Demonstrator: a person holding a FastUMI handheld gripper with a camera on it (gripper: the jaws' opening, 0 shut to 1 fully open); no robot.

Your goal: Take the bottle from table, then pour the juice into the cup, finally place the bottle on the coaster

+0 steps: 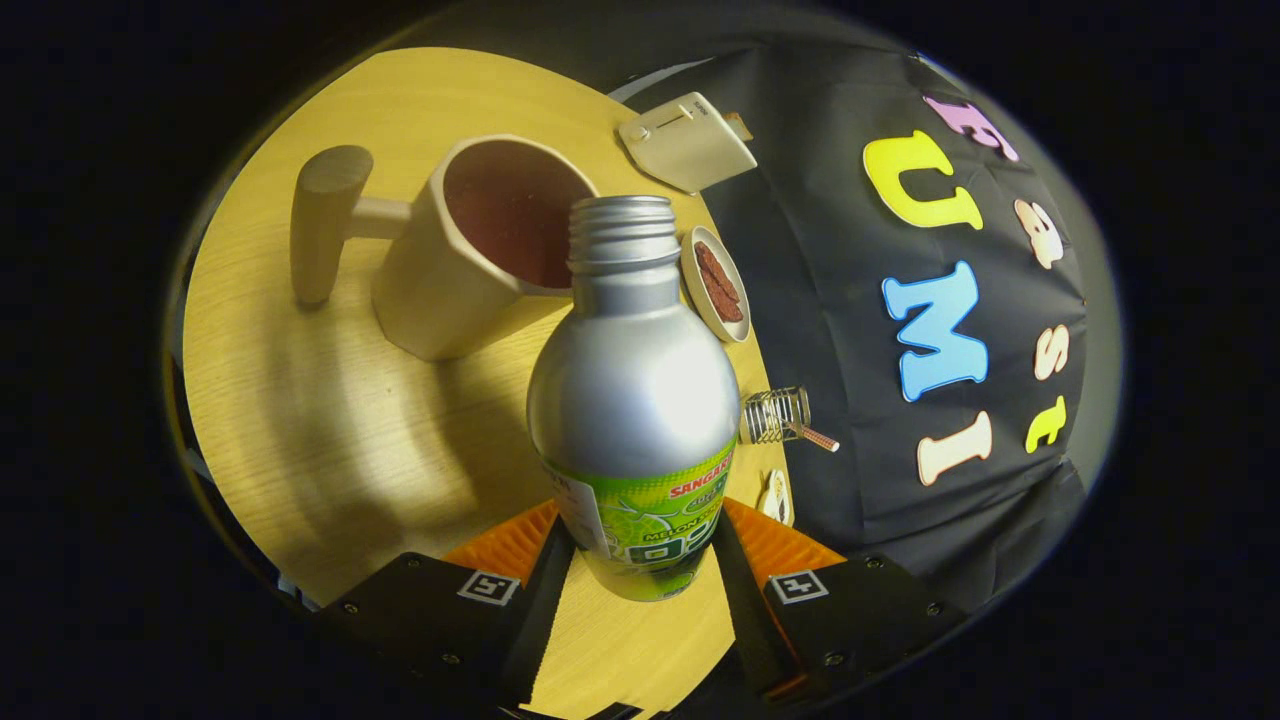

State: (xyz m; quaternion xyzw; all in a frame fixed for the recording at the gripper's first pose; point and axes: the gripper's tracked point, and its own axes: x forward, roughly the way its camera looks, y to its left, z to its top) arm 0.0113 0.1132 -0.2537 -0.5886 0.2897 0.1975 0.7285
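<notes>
Bottle [633, 400] sits clamped between both fingers of the gripper [640, 545], lifted, mouth near the cup [480, 250]; tip too fast and juice may miss the cup; a loose squeeze could let it slip.

light: warm and dim, brightest on the wooden table [300, 400] ahead of the fingers
glare: soft sheen on the bare metal shoulder of the bottle [632, 400] between the fingers
shadows: broad soft shadow of the cup [470, 250] falls across the table toward the gripper [640, 560]
distortion: strong fisheye curve, table rim bowed
focus: bottle sharp, far items slightly soft
</notes>
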